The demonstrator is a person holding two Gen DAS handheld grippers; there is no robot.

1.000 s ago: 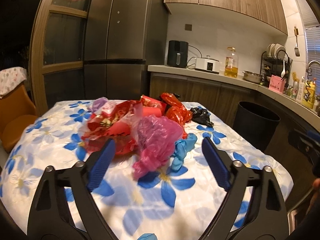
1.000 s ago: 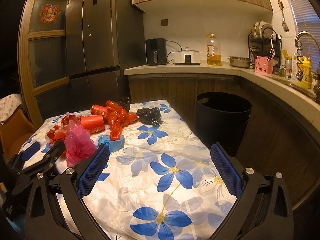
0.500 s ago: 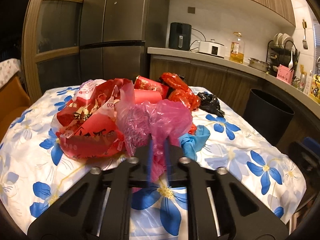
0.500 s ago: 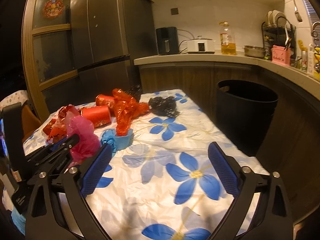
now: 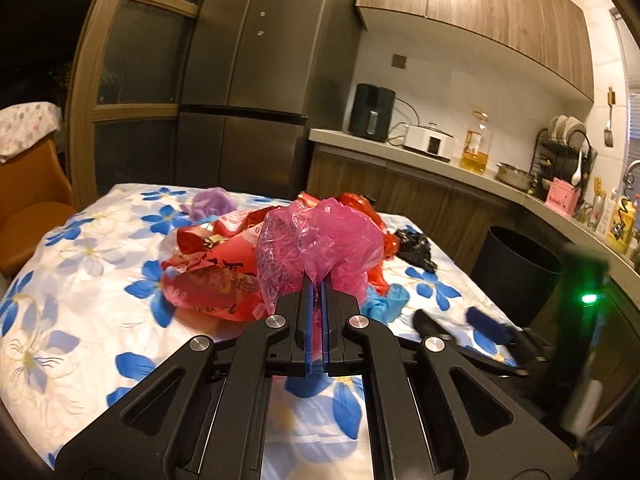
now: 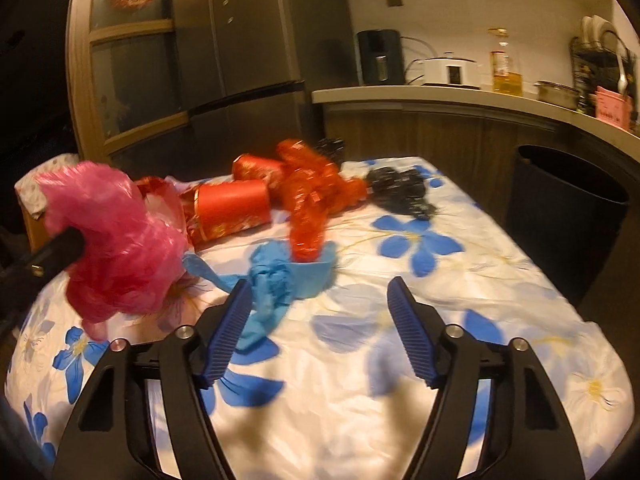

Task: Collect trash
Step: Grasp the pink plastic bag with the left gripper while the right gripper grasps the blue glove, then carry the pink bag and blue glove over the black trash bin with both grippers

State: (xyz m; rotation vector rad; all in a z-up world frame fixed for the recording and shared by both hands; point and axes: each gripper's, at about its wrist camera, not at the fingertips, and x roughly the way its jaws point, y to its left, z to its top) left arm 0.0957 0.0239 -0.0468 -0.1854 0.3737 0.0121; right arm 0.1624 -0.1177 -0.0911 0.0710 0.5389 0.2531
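Observation:
My left gripper [image 5: 317, 280] is shut on a crumpled pink plastic bag [image 5: 316, 244], lifted off the floral tablecloth [image 5: 80, 280]. The right wrist view shows the same pink bag [image 6: 116, 240] hanging from the left gripper [image 6: 74, 242] at the left. My right gripper [image 6: 320, 292] is closing, its jaws still wide apart, just in front of a blue glove and blue cup [image 6: 288, 276]; nothing is pressed between its pads. Red wrappers [image 6: 316, 192], a red cylinder [image 6: 232, 204] and a black bag [image 6: 404, 188] lie behind.
A black trash bin [image 6: 568, 208] stands on the floor right of the table, below the kitchen counter [image 6: 440, 94]. A purple wad [image 5: 210, 202] lies at the table's far side. An orange chair [image 5: 28, 208] stands to the left, the fridge [image 5: 248, 80] behind.
The left gripper went from wide open to shut on the pink bag and raised it. The right gripper moved forward and down toward the blue glove, its jaws narrowing.

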